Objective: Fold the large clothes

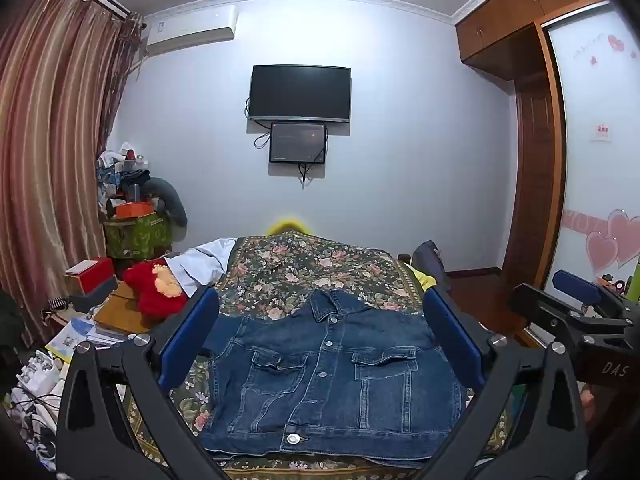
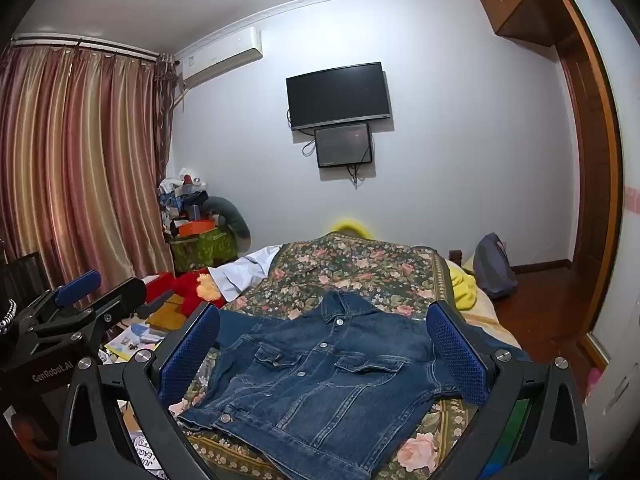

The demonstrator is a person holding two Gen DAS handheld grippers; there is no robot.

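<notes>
A dark blue denim jacket (image 1: 328, 376) lies face up and buttoned on the floral bedspread (image 1: 312, 268), collar towards the far wall, sleeves tucked out of sight. It also shows in the right wrist view (image 2: 320, 380). My left gripper (image 1: 320, 340) is open and empty, held above the near edge of the bed with the jacket between its blue fingers. My right gripper (image 2: 324, 348) is open and empty, to the right of the left one, also above the jacket. The right gripper shows at the right edge of the left wrist view (image 1: 576, 300), the left gripper at the left edge of the right wrist view (image 2: 80, 292).
A white garment (image 1: 204, 264) and a red plush toy (image 1: 156, 284) lie at the bed's left side. Boxes, books and clutter (image 1: 88, 312) crowd the floor on the left by the curtain. A dark bag (image 2: 494, 264) and yellow cloth (image 2: 464, 284) sit at the bed's right. A wardrobe (image 1: 536, 184) stands right.
</notes>
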